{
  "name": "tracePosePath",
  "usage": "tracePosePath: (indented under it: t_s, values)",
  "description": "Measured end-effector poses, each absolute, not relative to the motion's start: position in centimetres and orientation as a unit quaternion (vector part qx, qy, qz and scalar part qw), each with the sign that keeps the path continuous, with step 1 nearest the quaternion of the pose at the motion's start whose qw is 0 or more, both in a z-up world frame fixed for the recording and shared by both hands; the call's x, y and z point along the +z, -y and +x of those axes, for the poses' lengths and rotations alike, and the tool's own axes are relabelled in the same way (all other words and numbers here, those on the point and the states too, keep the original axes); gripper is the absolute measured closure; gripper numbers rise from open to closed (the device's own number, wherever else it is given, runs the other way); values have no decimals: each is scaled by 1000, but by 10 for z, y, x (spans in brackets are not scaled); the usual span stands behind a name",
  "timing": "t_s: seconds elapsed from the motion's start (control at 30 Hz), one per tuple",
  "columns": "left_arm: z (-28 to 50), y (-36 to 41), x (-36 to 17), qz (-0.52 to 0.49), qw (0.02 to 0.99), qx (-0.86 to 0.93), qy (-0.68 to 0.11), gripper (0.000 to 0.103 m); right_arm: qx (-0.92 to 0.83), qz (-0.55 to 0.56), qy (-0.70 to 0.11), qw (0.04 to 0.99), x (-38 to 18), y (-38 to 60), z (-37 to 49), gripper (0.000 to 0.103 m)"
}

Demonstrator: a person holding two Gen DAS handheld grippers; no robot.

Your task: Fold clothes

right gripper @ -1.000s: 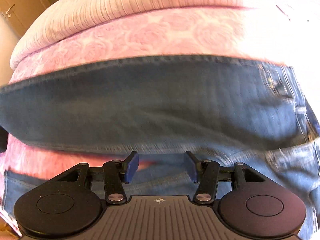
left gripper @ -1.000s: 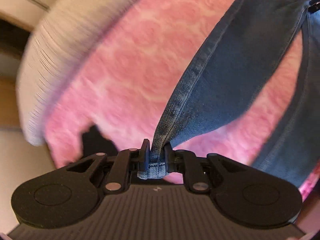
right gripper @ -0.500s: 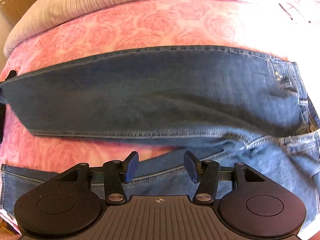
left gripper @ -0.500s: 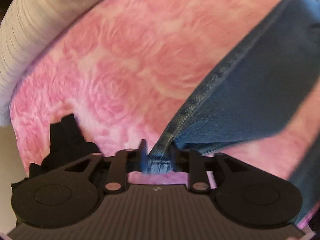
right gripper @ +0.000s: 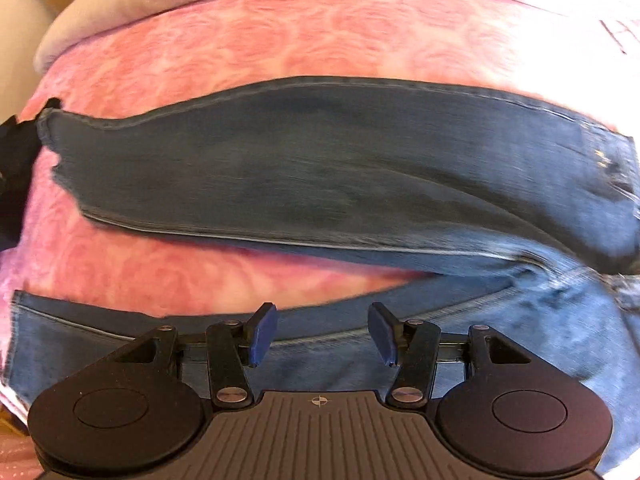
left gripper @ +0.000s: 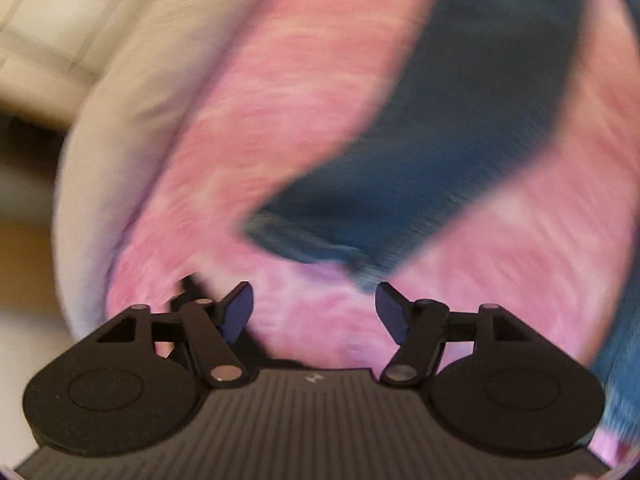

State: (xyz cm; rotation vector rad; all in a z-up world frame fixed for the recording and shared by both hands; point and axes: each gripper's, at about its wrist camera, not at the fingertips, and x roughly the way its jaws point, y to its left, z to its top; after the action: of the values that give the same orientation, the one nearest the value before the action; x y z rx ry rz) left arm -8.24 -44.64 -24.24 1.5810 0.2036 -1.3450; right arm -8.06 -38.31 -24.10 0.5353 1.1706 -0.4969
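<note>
One pair of jeans (right gripper: 320, 168) lies across the pink blanket (right gripper: 280, 40), one leg through the middle of the right wrist view, the other along the lower edge. The left gripper (left gripper: 314, 312) has just been opening; its jaws now stand apart with nothing between them, the hem (left gripper: 304, 240) lying just beyond. The right gripper (right gripper: 322, 330) hangs half open and empty over the lower leg. Denim looks heavy and limp yet grippy; hems and waistband should give the firmest hold.
</note>
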Motion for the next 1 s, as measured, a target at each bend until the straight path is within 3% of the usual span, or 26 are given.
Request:
tracePosePath:
  t_s: [0.1, 0.23, 0.27, 0.3, 0.53, 0.77, 1.0]
  values:
    - [-94, 452, -279, 701, 433, -564, -45, 61, -216, 239, -548, 772, -244, 378, -75, 48]
    - [-95, 465, -312, 732, 377, -567, 5, 66, -230, 231, -553, 767, -244, 379, -83, 48]
    - [-94, 467, -314, 734, 369, -570, 11, 89, -237, 232, -552, 765, -244, 381, -87, 48]
    - [-94, 468, -312, 735, 368, -570, 8, 90, -245, 234, -552, 762, -245, 383, -91, 48]
    - [-101, 433, -263, 750, 367, -547, -68, 91, -293, 264, -547, 738, -244, 391, -121, 48]
    - [-110, 425, -282, 762, 382, -509, -117, 82, -295, 282, -542, 735, -243, 393, -131, 48]
    - [-132, 431, -241, 722, 444, -509, -152, 76, -343, 278, -517, 733, -228, 427, -180, 48]
